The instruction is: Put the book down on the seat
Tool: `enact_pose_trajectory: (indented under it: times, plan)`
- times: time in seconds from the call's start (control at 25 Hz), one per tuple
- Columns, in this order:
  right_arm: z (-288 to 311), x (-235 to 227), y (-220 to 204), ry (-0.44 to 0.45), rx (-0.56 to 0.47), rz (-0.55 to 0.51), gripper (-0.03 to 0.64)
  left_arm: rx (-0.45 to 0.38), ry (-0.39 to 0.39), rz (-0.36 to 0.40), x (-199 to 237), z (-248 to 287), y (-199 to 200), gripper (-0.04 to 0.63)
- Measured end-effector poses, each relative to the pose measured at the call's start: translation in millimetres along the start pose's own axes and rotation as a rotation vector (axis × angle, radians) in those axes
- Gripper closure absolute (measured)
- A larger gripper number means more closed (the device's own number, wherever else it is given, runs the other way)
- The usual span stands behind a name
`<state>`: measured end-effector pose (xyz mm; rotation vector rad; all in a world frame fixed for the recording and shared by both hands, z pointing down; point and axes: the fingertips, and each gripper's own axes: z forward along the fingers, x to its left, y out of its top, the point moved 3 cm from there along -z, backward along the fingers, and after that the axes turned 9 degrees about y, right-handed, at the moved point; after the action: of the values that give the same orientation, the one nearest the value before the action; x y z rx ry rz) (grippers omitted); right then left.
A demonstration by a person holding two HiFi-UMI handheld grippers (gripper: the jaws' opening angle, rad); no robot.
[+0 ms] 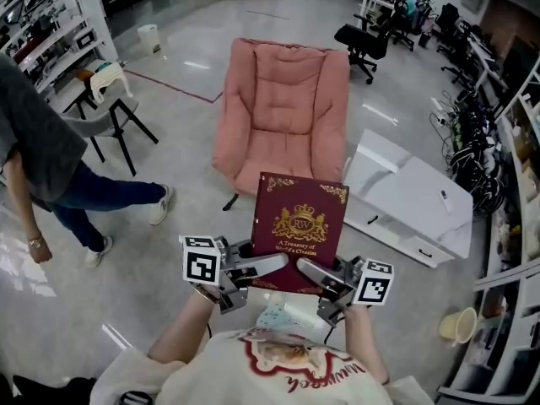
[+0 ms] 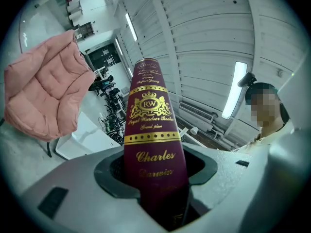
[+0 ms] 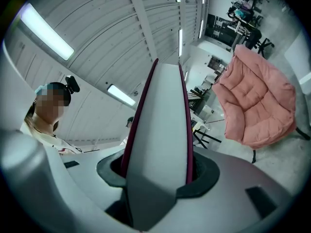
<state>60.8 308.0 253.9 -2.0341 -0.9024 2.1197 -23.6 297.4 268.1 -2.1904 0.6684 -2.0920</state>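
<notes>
The book (image 1: 299,230) was deep maroon, with a gold crest, gold lettering and gold scrollwork at its top corners. Its spine (image 2: 150,130) carried gold bands and script, and its page edges (image 3: 163,130) were pale grey-white. The armchair (image 1: 283,108) was dusty pink and tufted. The left gripper (image 1: 268,267) and right gripper (image 1: 314,273) were grey, each bearing a cube of black-and-white square markers. The floor (image 1: 169,251) was glossy pale grey and the low table (image 1: 405,192) white.
</notes>
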Motion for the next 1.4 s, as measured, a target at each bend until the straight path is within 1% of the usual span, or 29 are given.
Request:
enact_pose_trajectory:
  times: [0.24,0.4,0.48,0.92,1.16,1.4]
  plan:
    - [-3,-42,71,0.007,0.019,-0.011,0.394,-0.021,-0.001,0.011,30,50,57,0.362]
    - [17,-56,105,0.011,0.021,-0.004,0.394,-0.027,0.008,0.012,40,55,97,0.362]
    - [25,-64,113,0.014,0.015,0.007,0.394,-0.025,0.019,0.008,45,54,109,0.362]
    - [17,-89,110,0.02,0.007,0.043,0.394,-0.017,0.044,-0.016,69,63,102,0.362]
    - [11,-105,109,0.03,0.025,0.041,0.394,-0.036,0.05,-0.011,84,69,98,0.362]
    - [8,-112,107,0.037,0.034,0.074,0.394,-0.045,0.077,-0.032,89,71,95,0.362]
